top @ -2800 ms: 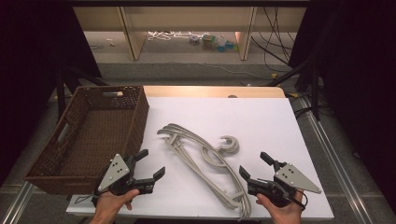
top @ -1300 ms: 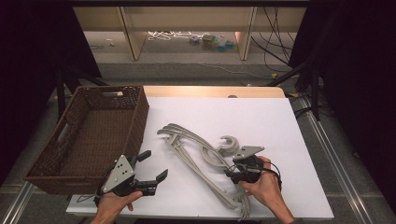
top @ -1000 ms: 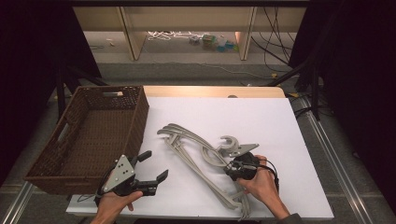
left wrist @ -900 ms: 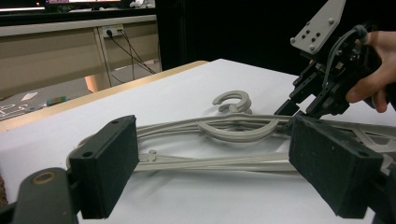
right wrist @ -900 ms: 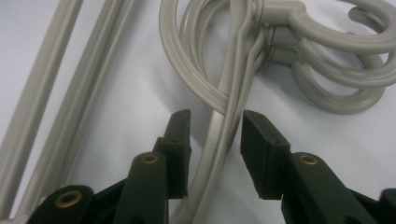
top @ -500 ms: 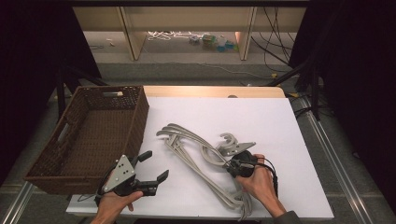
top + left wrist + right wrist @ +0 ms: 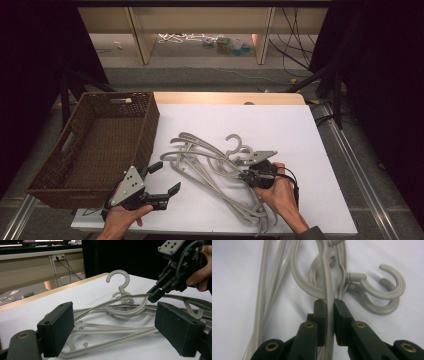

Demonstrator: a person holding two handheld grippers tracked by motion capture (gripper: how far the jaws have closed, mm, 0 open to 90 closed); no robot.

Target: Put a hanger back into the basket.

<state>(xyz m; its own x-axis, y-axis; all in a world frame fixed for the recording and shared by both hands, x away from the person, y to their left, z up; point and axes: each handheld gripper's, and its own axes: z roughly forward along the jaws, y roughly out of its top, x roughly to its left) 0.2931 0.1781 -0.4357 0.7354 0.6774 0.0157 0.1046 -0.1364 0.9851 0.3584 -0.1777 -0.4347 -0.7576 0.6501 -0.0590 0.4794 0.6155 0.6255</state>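
Several grey plastic hangers (image 7: 210,165) lie tangled in the middle of the white table (image 7: 300,130). My right gripper (image 7: 243,176) reaches into the pile from the right. Its jaws have just been closing, and they now pinch a thin hanger bar (image 7: 326,272) between the pads, just below the hooks (image 7: 387,290). From the left gripper view, the right gripper (image 7: 152,296) grips that bar beside the upright hook (image 7: 120,280). My left gripper (image 7: 165,177) rests open at the table's front left, pointing at the pile, with nothing between its fingers (image 7: 56,327).
A brown wicker basket (image 7: 147,125) stands at the table's left edge, right beside my left hand. A wooden strip (image 7: 225,97) runs along the far edge. Black frame rails and cables flank the table on the floor.
My right gripper came in from the front right corner to the hanger pile and shut on a hanger bar. The left gripper has not moved.
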